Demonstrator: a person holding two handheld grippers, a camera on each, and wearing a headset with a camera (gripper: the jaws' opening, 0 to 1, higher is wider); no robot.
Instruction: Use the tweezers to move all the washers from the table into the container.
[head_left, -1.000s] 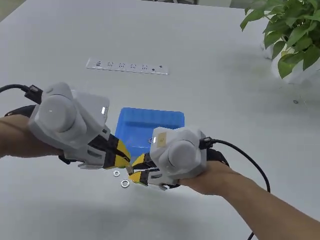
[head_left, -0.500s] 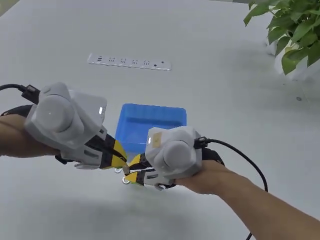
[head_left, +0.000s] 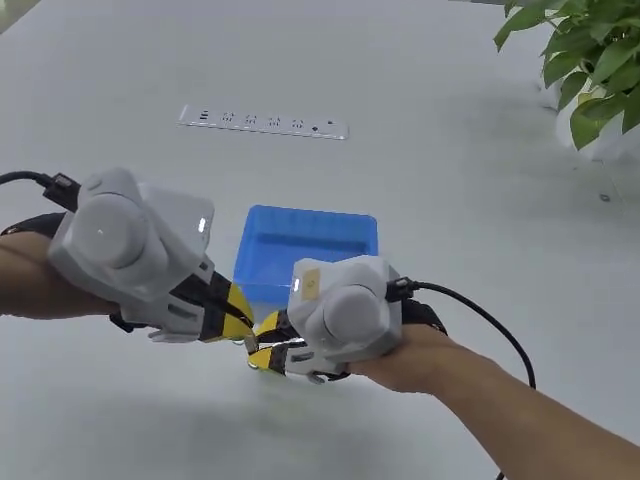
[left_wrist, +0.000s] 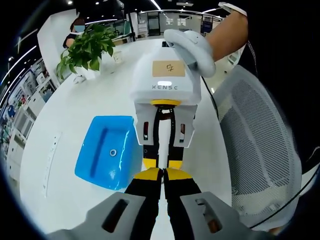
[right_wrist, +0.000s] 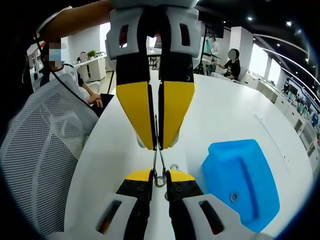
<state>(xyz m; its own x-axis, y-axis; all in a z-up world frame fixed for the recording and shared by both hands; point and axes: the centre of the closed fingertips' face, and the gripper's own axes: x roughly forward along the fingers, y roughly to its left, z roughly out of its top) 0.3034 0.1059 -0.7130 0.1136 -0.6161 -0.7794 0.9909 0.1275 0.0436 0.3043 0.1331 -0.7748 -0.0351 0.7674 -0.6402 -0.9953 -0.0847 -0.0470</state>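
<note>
The left gripper (right_wrist: 159, 142) and right gripper (right_wrist: 160, 176) meet tip to tip low over the table (right_wrist: 220, 115), just in front of the blue container (right_wrist: 250, 170). This facing arrangement appears intended to let one gripper carry the tweezers (right_wrist: 159, 155) while the other steadies or squeezes their tips at the pick point.

Left gripper: jaws nearly together, with the thin metal tweezers clamped between the yellow pads and pointing toward the right gripper.

Right gripper: jaws set to a narrow gap, with the tweezer tips lying in that gap. The right gripper view is too cramped here to confirm whether its pads press on the tweezers or merely flank them.

Location of the washers:
- One washer (right_wrist: 160, 181) lies on the table at the tweezer tips, between the right gripper's pads.
- A second washer (right_wrist: 174, 166) lies on the table just beside the first, on the container side.
- A third washer (left_wrist: 113, 152) rests inside the container.

The task is judged partly complete.
</note>
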